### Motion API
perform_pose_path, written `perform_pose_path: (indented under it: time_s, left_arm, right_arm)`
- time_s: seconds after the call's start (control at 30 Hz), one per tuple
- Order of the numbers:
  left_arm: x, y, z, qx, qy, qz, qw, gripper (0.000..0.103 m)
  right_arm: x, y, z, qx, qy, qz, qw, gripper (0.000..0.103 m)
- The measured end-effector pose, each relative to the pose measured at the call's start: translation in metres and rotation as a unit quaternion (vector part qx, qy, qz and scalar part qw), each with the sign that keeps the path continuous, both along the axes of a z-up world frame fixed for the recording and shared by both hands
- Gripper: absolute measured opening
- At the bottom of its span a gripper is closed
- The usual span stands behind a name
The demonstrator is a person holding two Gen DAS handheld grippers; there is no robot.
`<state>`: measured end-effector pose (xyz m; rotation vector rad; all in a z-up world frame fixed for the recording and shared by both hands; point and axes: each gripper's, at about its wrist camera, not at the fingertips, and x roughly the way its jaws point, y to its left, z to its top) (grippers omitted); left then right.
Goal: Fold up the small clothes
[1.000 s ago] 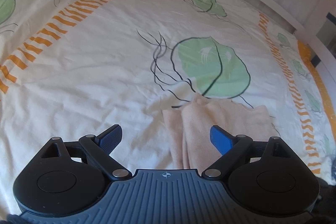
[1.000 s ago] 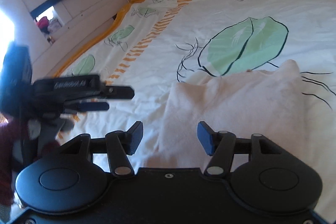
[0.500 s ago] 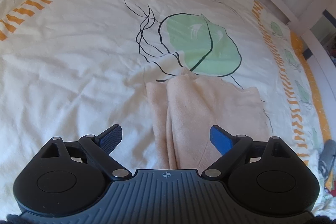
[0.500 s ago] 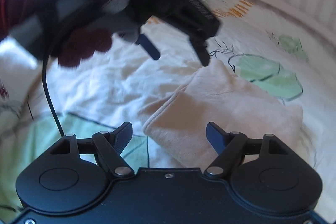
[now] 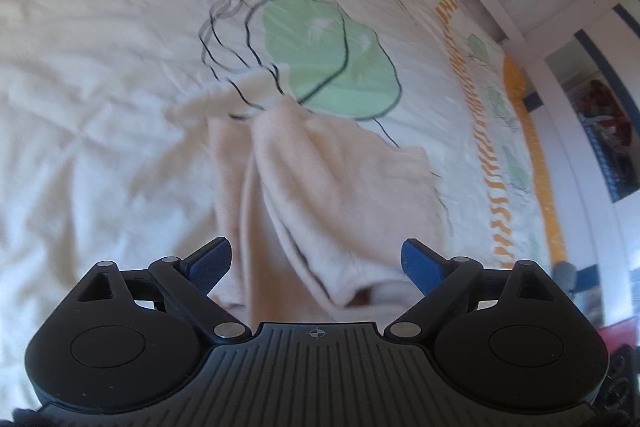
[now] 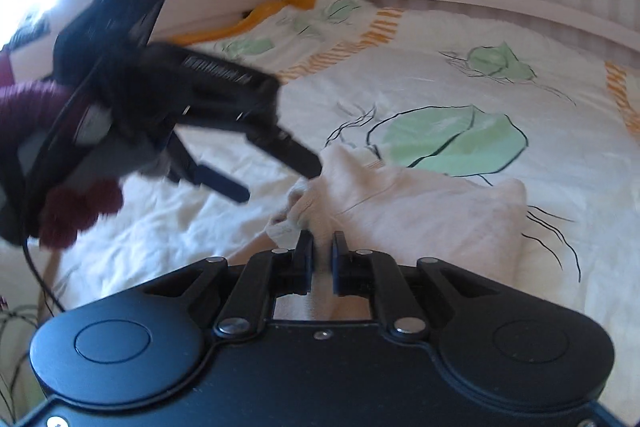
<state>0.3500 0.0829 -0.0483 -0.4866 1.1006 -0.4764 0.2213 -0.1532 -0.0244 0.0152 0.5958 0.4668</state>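
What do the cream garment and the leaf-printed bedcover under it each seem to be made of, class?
Cream garment: looks like soft knit or fleecy fabric, matte with a slightly fuzzy nap; it bunches into thick, rounded folds where the right gripper is shut on it. Leaf-printed bedcover: probably thin woven cotton, smooth and matte, judging by its fine sharp creases and flat printed pattern.

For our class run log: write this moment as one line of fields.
phase: grasping | right gripper: shut on cream fleece garment | left gripper: open above garment | surface: leaf-print bedsheet
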Motion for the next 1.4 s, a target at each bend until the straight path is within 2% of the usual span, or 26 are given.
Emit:
perform_pose_path:
  time_s: [0.17, 0.3, 0.43, 0.6, 0.67, 0.73, 0.77, 0.8, 0.87, 0.9, 0.93, 1.0, 1.1, 1.17, 1.23, 1.3, 1.37, 1.4]
  left_arm:
    - [0.004, -0.008, -0.016, -0.045, 0.031, -0.012, 0.9984, 0.093]
    - [0.014, -0.012, -0.025, -0.079, 0.022, -0.006, 0.9966, 0.093]
    - [0.026, -0.013, -0.041, -0.081, 0.033, 0.007, 0.9961, 0.093]
    - [0.034, -0.007, -0.044, -0.089, 0.018, 0.039, 0.9951, 0.092]
    - [0.038, -0.012, -0.037, -0.069, 0.003, 0.036, 0.997, 0.09]
    - [0.044, -0.018, -0.032, -0.037, -0.006, 0.031, 0.9988, 0.08]
    - [0.047, -0.022, -0.031, -0.019, -0.004, 0.028, 0.9994, 0.063]
    - [0.049, -0.025, -0.03, -0.001, -0.001, 0.027, 0.9996, 0.054]
    - [0.051, -0.029, -0.031, 0.014, -0.011, 0.023, 0.9996, 0.041]
    - [0.049, -0.03, -0.031, 0.018, -0.021, 0.026, 0.9993, 0.019]
    - [0.049, -0.03, -0.03, 0.02, -0.026, 0.026, 0.9991, 0.01]
    - [0.05, -0.032, -0.024, 0.019, -0.038, 0.016, 0.999, 0.01]
    - [0.047, -0.036, -0.001, 0.037, -0.087, -0.022, 0.9952, 0.01]
    - [0.048, -0.036, 0.009, 0.044, -0.109, -0.038, 0.9924, 0.01]
    - [0.055, -0.033, 0.005, 0.052, -0.103, -0.04, 0.9925, 0.01]
    - [0.063, -0.03, -0.013, 0.069, -0.08, -0.035, 0.9938, 0.011]
    - [0.068, -0.027, -0.031, 0.086, -0.061, -0.028, 0.994, 0.013]
    - [0.069, -0.022, -0.038, 0.085, -0.06, -0.02, 0.9943, 0.018]
  right_arm:
    - [0.003, -0.003, -0.002, 0.016, 0.007, -0.005, 1.0, 0.014]
    - [-0.002, -0.002, -0.007, 0.016, 0.008, 0.004, 1.0, 0.014]
    - [-0.005, -0.002, -0.01, 0.015, 0.008, 0.014, 1.0, 0.014]
    - [-0.005, -0.002, -0.014, 0.017, 0.008, 0.019, 1.0, 0.014]
    - [-0.006, -0.001, -0.016, 0.016, 0.009, 0.02, 1.0, 0.014]
    - [-0.007, 0.001, -0.019, 0.014, 0.008, 0.021, 1.0, 0.014]
    - [-0.008, 0.002, -0.019, 0.013, 0.007, 0.022, 1.0, 0.014]
    - [-0.009, 0.003, -0.02, 0.012, 0.006, 0.022, 1.0, 0.014]
    - [-0.009, 0.004, -0.02, 0.012, 0.005, 0.022, 1.0, 0.014]
    - [-0.01, 0.003, -0.021, 0.013, 0.004, 0.021, 1.0, 0.014]
    - [-0.009, 0.003, -0.021, 0.013, 0.004, 0.02, 1.0, 0.014]
    - [-0.011, 0.003, -0.019, 0.013, -0.004, 0.012, 1.0, 0.014]
    - [-0.016, 0.007, -0.011, 0.011, -0.031, 0.009, 0.999, 0.014]
    - [-0.013, 0.018, -0.01, 0.004, -0.033, 0.021, 0.999, 0.014]
    - [-0.006, 0.036, -0.018, -0.011, -0.022, 0.037, 0.999, 0.014]
    - [0.002, 0.054, -0.032, -0.039, -0.012, 0.051, 0.998, 0.015]
    - [0.007, 0.07, -0.048, -0.069, 0.008, 0.073, 0.995, 0.028]
    - [0.007, 0.075, -0.053, -0.078, 0.013, 0.083, 0.993, 0.029]
